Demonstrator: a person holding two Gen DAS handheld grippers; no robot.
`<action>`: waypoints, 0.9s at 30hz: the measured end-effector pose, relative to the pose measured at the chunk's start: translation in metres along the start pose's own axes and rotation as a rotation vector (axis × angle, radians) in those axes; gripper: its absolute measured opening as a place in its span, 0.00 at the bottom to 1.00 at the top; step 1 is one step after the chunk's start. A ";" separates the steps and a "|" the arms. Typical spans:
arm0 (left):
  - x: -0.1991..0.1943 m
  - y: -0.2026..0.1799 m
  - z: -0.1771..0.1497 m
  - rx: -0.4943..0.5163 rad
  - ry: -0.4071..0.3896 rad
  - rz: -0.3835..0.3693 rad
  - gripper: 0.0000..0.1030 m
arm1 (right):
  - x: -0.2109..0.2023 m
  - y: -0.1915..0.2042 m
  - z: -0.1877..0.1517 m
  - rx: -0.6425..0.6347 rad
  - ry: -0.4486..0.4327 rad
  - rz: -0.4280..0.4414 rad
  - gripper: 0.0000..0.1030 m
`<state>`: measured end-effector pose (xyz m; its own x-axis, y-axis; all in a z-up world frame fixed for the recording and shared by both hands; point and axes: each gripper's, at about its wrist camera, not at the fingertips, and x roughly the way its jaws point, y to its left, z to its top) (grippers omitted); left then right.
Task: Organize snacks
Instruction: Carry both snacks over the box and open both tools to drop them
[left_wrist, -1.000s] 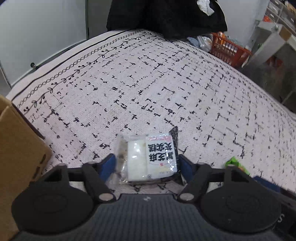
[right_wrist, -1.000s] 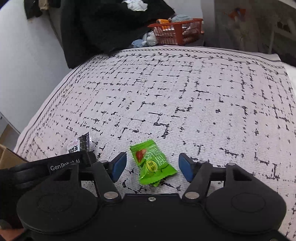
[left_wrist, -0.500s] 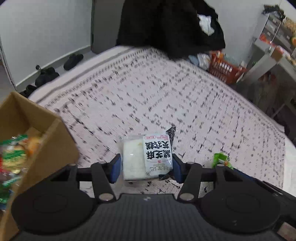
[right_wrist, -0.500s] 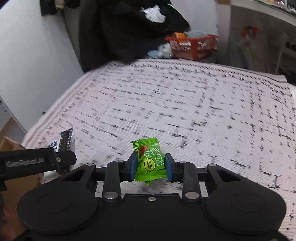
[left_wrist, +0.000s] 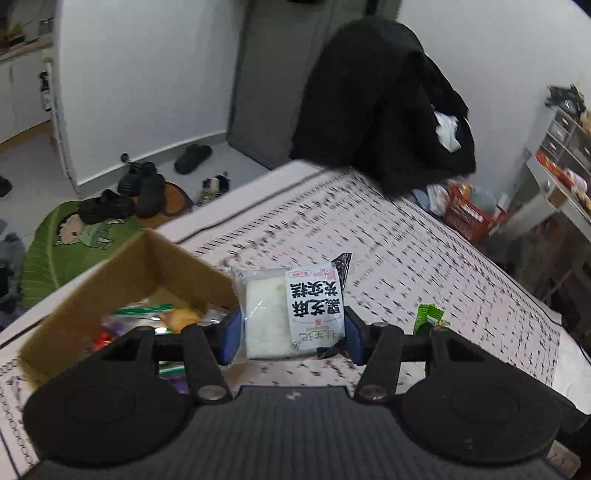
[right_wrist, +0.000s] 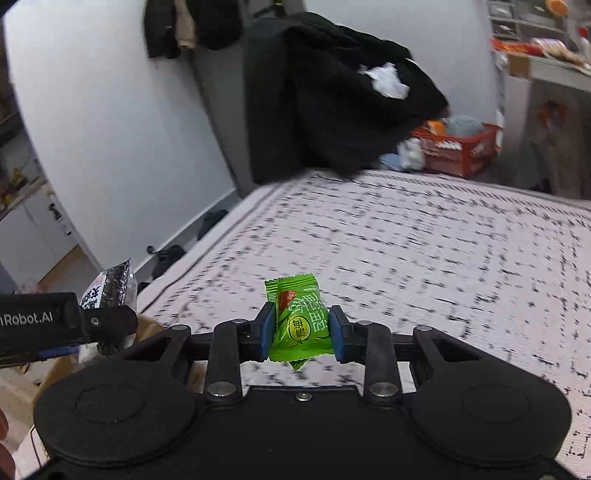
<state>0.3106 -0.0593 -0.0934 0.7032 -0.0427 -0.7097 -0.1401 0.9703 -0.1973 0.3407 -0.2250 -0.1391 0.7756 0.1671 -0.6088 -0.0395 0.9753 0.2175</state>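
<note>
Blurred bedspread (right_wrist: 424, 236), box (left_wrist: 122, 273) contents indistinct

A bed (left_wrist: 424, 258) covered by a white spread with black dash marks. An open cardboard box (left_wrist: 122, 273) of snacks rests at its left edge. Dark clothing (right_wrist: 332, 96) drapes over the far edge.

The left tongs (left_wrist: 291, 338) are raised off the bed, their 2 blue pads (left_wrist: 231, 338) pressed against the sides of a white packet. The right tongs (right_wrist: 301, 338) sit level beside them, clamped on a green sachet, also lifted clear.
</note>
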 end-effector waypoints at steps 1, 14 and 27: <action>-0.004 0.006 0.001 -0.009 -0.005 0.007 0.53 | -0.001 0.006 0.000 -0.007 -0.004 0.012 0.29; -0.022 0.073 0.004 -0.101 -0.030 0.052 0.53 | -0.002 0.062 -0.006 -0.120 -0.022 0.078 0.29; -0.015 0.126 -0.008 -0.272 -0.004 0.046 0.53 | -0.010 0.099 0.011 -0.169 0.037 0.175 0.29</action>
<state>0.2763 0.0621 -0.1130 0.6942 0.0008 -0.7198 -0.3533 0.8716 -0.3398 0.3360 -0.1315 -0.1030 0.7242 0.3382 -0.6010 -0.2787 0.9407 0.1935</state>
